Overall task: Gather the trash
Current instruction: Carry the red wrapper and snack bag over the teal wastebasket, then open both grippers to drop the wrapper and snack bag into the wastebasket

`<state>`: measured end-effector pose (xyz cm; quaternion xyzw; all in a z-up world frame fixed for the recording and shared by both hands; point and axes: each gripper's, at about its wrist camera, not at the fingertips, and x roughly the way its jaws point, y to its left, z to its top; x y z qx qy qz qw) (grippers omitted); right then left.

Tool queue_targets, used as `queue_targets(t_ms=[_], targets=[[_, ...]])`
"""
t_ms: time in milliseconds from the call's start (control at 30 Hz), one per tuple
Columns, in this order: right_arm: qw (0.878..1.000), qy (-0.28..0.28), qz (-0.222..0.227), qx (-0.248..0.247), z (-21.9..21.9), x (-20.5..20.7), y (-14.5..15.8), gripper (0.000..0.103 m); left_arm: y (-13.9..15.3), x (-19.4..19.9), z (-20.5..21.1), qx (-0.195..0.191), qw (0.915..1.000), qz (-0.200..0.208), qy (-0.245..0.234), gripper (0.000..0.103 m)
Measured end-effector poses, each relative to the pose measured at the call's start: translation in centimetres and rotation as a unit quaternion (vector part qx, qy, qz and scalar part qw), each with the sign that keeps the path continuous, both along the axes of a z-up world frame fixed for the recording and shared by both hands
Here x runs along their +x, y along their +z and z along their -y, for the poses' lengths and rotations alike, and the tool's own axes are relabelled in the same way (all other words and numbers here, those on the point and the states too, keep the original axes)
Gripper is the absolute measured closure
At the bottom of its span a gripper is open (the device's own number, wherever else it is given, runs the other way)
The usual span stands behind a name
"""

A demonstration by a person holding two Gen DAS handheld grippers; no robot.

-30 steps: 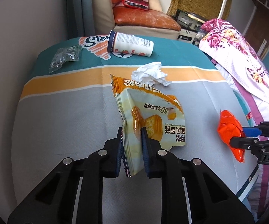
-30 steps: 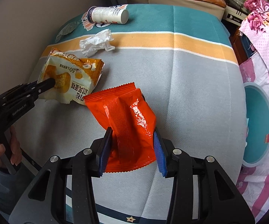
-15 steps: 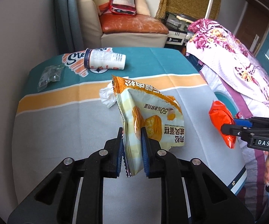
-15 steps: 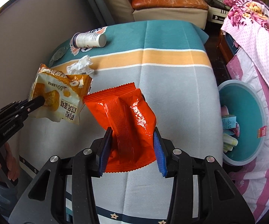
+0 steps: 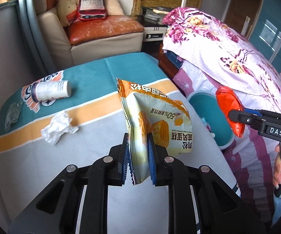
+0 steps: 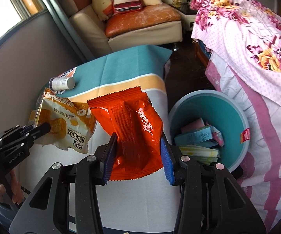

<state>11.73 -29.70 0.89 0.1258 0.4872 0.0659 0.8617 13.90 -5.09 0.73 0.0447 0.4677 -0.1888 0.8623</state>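
Note:
My left gripper (image 5: 137, 152) is shut on a yellow and white cake wrapper (image 5: 156, 117), held up above the table. In the right wrist view the same wrapper (image 6: 62, 117) hangs at the left from that gripper (image 6: 45, 126). The right gripper (image 6: 138, 152) is shut on a crumpled orange-red snack wrapper (image 6: 132, 120), lifted over the table's right edge. That orange-red wrapper (image 5: 229, 105) shows at the right of the left wrist view, above a teal bin (image 5: 206, 105). The bin (image 6: 218, 105) stands on the floor with several pieces of trash in it.
A crumpled white tissue (image 5: 57, 126), a white bottle lying on its side (image 5: 50, 90) and a clear plastic wrapper (image 5: 12, 113) lie on the striped tablecloth (image 5: 52, 156). A bed with a floral cover (image 6: 257, 48) stands at the right, a sofa (image 6: 140, 19) behind the table.
Both grippers have lifted and swung to the right with their wrappers, off the table's middle toward its right edge. The teal bin has come into full view.

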Motion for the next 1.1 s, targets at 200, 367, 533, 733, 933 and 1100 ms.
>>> queue_targets(t_ms=[200,367,533,733,933,1100], targets=[[0.999,-0.046,0.014,0.006,5.4,-0.7,0.4,0.062,-0.2,0.4,6.8,0.001,0.999,-0.008,-0.044,0.085],[0.998,-0.067,0.018,0.006,8.4,-1.5,0.1,0.062,-0.9,0.3,11.9,-0.002,0.997,-0.018,-0.076,0.084],[0.996,-0.083,0.017,0.009,10.9,-2.0,-0.4,0.062,-2.2,0.2,15.6,0.0,0.9947,-0.036,-0.097,0.084],[0.995,-0.102,0.013,0.013,13.5,-2.6,-1.2,0.061,-3.9,0.3,18.9,0.01,0.9916,-0.053,-0.118,0.084],[0.993,-0.114,0.003,0.011,15.2,-2.5,-2.2,0.061,-5.2,0.3,21.3,0.016,0.9885,-0.063,-0.136,0.084],[0.992,-0.122,-0.004,0.007,16.1,-2.1,-2.9,0.061,-6.2,0.8,22.5,0.018,0.9867,-0.073,-0.144,0.084]])
